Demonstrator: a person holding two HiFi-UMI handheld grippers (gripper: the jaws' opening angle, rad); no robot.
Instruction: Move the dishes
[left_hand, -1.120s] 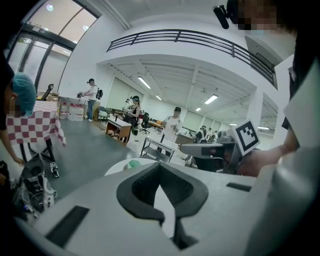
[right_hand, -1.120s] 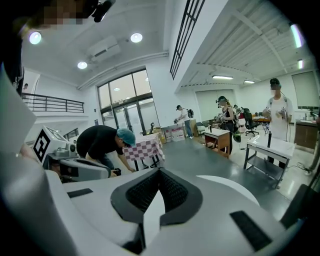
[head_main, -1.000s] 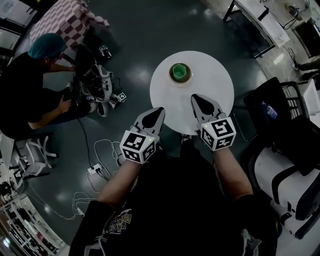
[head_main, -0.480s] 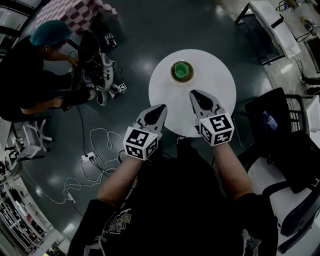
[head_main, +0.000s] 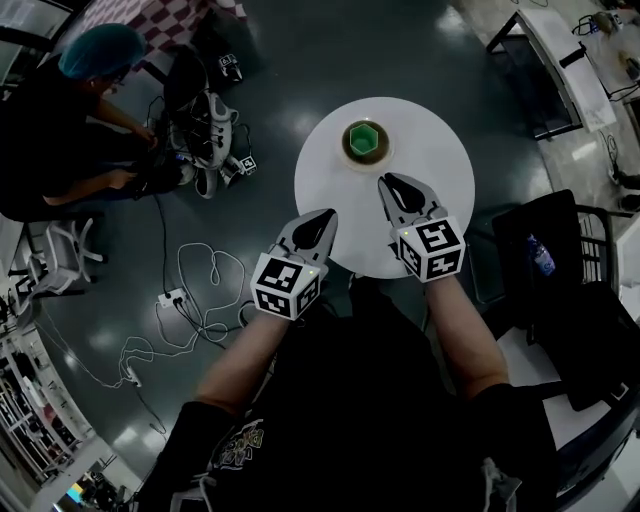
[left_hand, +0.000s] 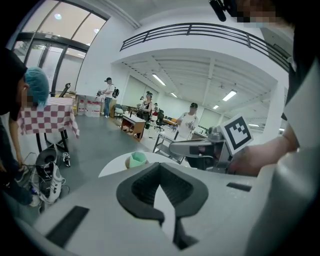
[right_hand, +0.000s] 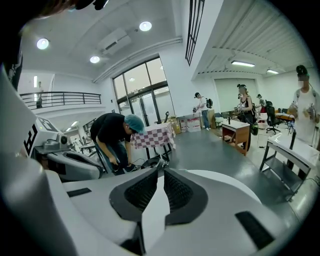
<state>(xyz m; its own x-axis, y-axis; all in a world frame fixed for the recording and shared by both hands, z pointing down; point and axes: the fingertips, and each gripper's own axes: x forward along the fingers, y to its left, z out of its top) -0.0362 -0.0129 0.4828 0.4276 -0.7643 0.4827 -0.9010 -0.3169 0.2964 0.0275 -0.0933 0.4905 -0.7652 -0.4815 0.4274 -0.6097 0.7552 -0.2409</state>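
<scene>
Two grippers hang at the near rim of a round white table (head_main: 440, 140), which stands on a dark, glossy floor (head_main: 300, 50). The left gripper (head_main: 322, 218) is at the table's 7 o'clock and the right gripper (head_main: 388, 183) nearer 6. Both have their jaws pressed together with nothing between them. A green dish (head_main: 363, 141) sits toward 12 o'clock. Only the head view shows the cables (head_main: 200, 295) on the floor. The right gripper view adds tall glass doors (right_hand: 145, 107).
</scene>
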